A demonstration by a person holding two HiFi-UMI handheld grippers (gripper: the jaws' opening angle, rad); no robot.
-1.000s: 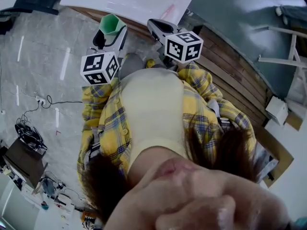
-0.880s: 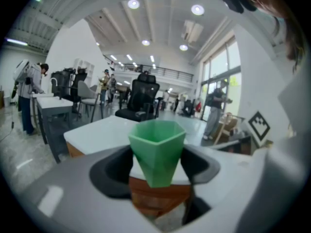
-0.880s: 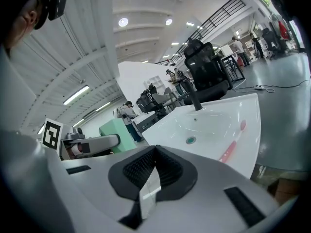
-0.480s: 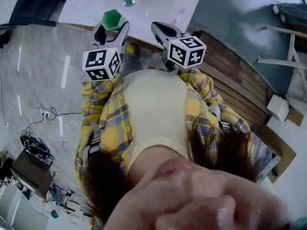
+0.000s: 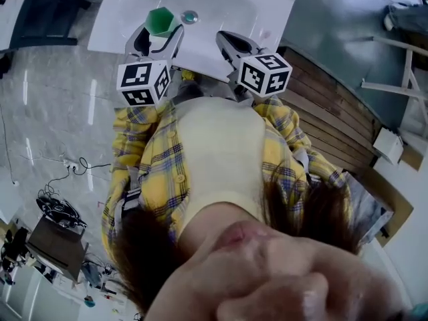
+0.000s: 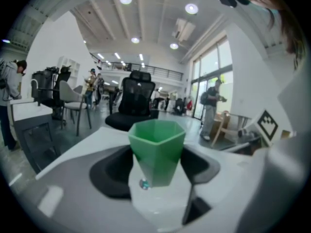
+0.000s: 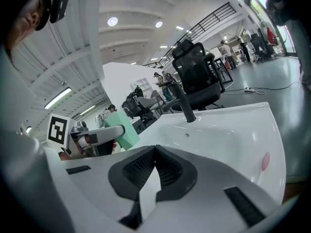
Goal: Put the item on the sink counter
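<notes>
Green cup [image 6: 156, 149] is clamped between the jaws of the left gripper [image 5: 158, 36], held over the white sink [image 5: 227, 5], not yet set down; right gripper [image 7: 155, 149] is closed on nothing; lowering onto the counter rim and releasing remain, I judge.

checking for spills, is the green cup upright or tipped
Upright: the green cup stands mouth up, narrow base down, clamped between the jaws of the left gripper.
</notes>
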